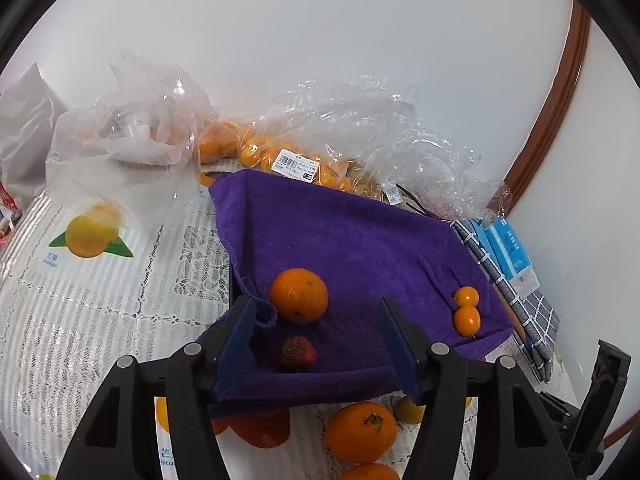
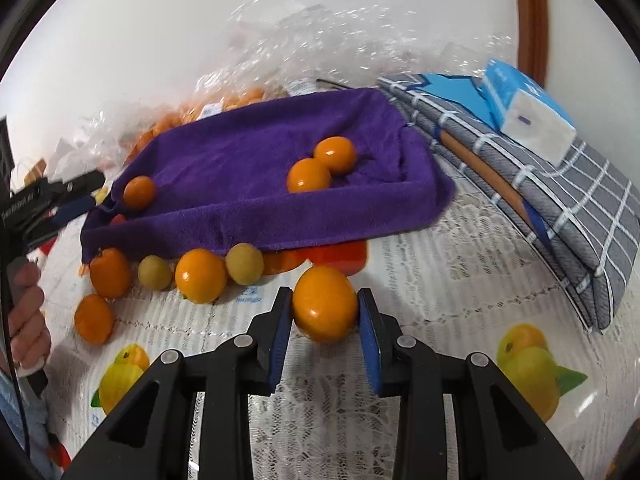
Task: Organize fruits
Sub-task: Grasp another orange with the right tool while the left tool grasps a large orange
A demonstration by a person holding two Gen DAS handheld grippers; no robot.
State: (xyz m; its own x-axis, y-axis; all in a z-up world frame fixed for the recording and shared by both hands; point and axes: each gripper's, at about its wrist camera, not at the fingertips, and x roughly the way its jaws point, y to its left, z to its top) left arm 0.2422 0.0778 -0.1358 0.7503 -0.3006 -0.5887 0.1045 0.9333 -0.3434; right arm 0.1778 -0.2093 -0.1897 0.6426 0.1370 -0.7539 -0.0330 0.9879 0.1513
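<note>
Two grippers point downward over the purple towel point(image 1: 340, 240). The right gripper point(image 2: 325, 312) is clamped on a small orange fruit point(image 2: 324, 304) just above the lace tablecloth point(image 2: 440, 260), near the towel's front edge. The left gripper point(image 1: 318, 344) stands with its jaws apart around a dark red fruit point(image 1: 298, 354), not touching it; a mandarin point(image 1: 299, 295) lies just beyond. Two kumquats point(image 1: 467, 310) touch at the towel's right side. Six loose fruits line its front edge, partly hidden. Bagged oranges point(image 1: 256, 152) behind blur under crinkled plastic.

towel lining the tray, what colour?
Purple towel, plain with no pattern; it shows best in the right wrist view.
</note>
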